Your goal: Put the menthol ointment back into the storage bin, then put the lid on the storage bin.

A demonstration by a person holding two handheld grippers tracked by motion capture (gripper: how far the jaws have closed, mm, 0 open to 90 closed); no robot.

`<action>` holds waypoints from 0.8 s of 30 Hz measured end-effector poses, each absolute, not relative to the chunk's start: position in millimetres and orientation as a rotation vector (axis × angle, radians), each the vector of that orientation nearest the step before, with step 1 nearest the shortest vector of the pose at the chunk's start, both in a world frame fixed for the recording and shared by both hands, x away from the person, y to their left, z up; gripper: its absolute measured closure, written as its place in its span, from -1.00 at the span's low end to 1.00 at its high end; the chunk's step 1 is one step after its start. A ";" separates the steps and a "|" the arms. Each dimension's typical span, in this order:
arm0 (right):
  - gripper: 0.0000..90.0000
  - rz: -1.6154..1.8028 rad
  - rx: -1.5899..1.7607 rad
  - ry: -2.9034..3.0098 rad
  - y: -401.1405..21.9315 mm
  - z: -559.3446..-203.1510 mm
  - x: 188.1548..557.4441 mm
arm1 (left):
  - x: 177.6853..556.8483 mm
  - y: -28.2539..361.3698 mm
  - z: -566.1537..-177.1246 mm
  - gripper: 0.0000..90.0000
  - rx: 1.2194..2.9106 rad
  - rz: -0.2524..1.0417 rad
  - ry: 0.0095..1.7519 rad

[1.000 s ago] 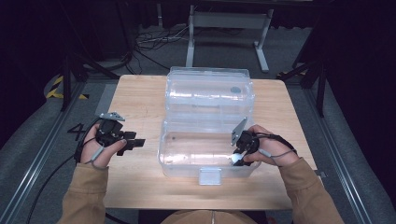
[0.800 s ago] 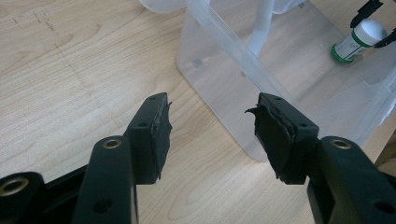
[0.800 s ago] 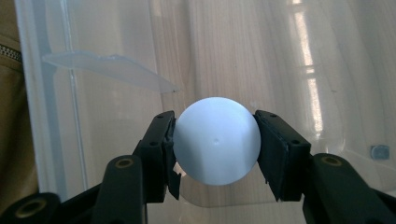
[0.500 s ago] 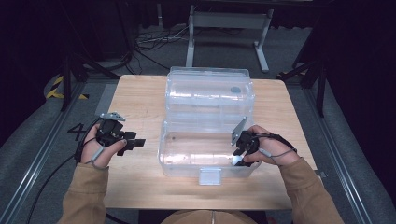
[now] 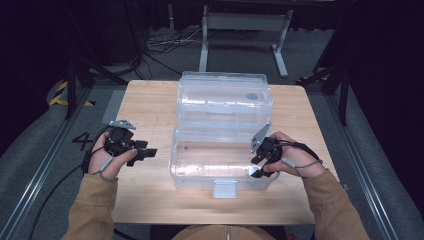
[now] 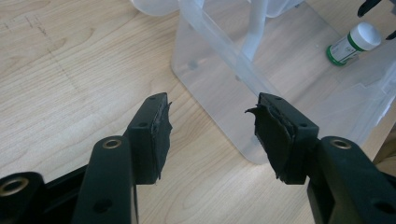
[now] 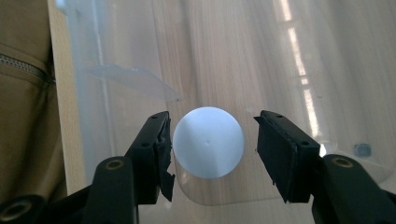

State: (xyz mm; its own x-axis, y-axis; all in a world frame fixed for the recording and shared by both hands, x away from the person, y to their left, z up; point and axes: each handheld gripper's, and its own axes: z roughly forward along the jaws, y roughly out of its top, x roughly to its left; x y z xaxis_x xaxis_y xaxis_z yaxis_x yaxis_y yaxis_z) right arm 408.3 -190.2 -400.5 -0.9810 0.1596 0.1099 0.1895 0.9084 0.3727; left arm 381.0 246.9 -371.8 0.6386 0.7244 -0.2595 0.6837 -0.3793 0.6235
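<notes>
I hold my right gripper low inside the near half of a clear plastic storage box, wrist angled inward from the right edge of the table, forearm in a tan sleeve coming up from the bottom of the high view. Its jaws have just been opening and now stand wide, with a small bottle between them: in the right gripper view I look straight down on its round, smooth white cap, the left pad just beside it and the right pad clearly apart from it, so I grip nothing. The left gripper view shows the same bottle from the side, a short cylinder with a white cap and a green-banded label, lying tilted on the box floor at the far end from that gripper. My left gripper rests at the left of the box, apart from its wall, hand curled round the black body, a grey three-cornered plate on top and a cable trailing off the table edge. Its jaws are spread wide and empty, their black rubber pads ragged and peeling at the edges, pointing toward the rounded corner of the box. The box is translucent and glossy, hinged open in two rounded halves, with a square latch tab at the near rim. It sits on a pale wooden table with visible grain.
</notes>
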 end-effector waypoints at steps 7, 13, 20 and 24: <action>0.04 -0.742 -0.316 -3.000 -200.0 -384.7 402.5 | 383.6 239.0 -370.6 0.02 2.144 0.061 1.065; 0.07 -0.861 -0.355 -2.993 -207.6 -372.4 399.1 | 384.8 231.7 -371.0 0.02 2.163 0.050 1.041; 0.07 -0.995 -0.437 -2.984 -215.2 -356.0 397.4 | 381.5 224.3 -368.8 0.03 2.170 0.040 1.007; 0.07 -1.080 -0.466 -2.974 -216.2 -346.1 399.7 | 377.4 216.2 -365.0 0.03 2.182 0.041 0.977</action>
